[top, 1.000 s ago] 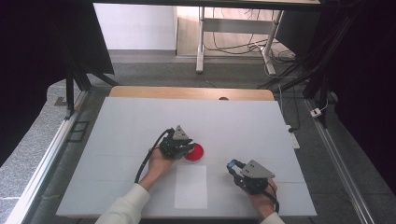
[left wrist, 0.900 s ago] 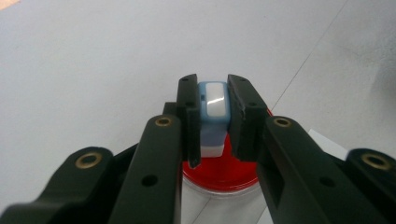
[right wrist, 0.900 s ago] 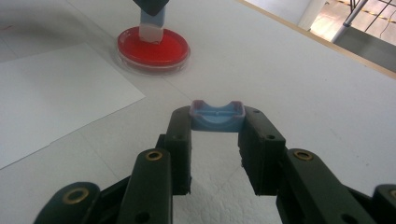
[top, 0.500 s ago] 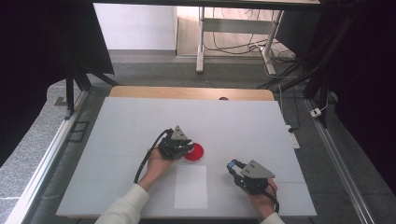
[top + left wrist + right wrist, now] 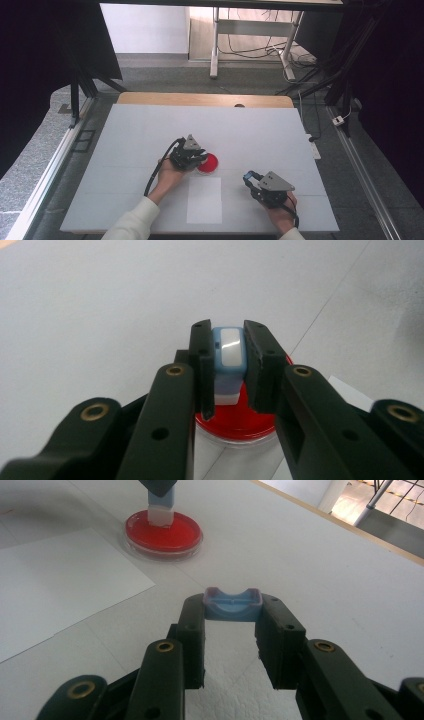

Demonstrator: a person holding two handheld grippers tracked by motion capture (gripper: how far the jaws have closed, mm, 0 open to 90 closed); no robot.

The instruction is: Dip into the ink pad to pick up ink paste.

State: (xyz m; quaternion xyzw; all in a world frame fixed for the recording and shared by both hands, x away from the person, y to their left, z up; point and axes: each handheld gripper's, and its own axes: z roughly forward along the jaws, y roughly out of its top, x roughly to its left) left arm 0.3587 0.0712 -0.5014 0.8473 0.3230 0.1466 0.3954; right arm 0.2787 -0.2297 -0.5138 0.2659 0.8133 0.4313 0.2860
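Nearest, toward the person from the red dish (image 5: pixel 207 163): right gripper (image 5: pixel 251 179), clamped on a small blue cap (image 5: pixel 233 604) across its ends, clear of the table (image 5: pixel 150 125). Beside the dish on that same near side, a white sheet (image 5: pixel 204 200). Over the dish itself: left gripper (image 5: pixel 229 362), closed around a blue-and-white block (image 5: pixel 229 352) held upright, base on or just above the red surface. Probably light, stiff, slick plastic; best pinched on the flat sides. Dish likely shallow, easily nudged.

White paper sheet (image 5: pixel 204 199) lies flat on the table (image 5: pixel 150 125), between the two sets of jaws. Floor cables (image 5: pixel 240 47) lie well beyond both jaw tips.
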